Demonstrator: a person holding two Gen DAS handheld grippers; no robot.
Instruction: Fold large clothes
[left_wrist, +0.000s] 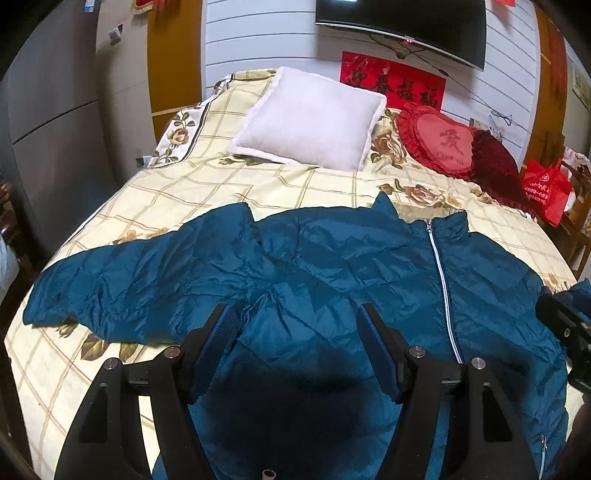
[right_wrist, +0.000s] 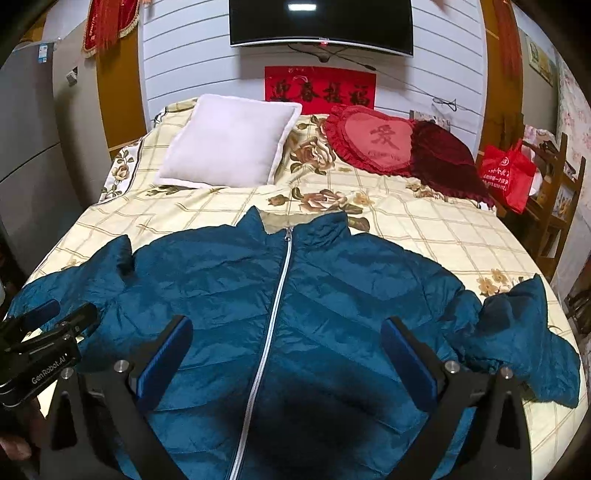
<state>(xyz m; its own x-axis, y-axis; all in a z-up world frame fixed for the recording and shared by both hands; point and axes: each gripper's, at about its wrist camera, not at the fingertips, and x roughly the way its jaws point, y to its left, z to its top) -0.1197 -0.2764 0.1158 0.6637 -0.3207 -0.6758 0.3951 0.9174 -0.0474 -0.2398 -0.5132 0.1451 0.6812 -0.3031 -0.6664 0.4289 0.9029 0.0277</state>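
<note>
**Open air over the jacket, clutter at the head of the bed**

You have clear air above the teal jacket (right_wrist: 295, 314), which lies flat across the near half of the bedspread (right_wrist: 424, 229). Its sleeves spread toward both edges, leaving only narrow bare strips of bed at the sides. Beyond the collar a band of bare bedspread lies open. Farther back, the white pillow (right_wrist: 229, 144) and the red heart cushion (right_wrist: 373, 144) block the head end. A red bag (right_wrist: 506, 177) crowds the far right edge.
</note>
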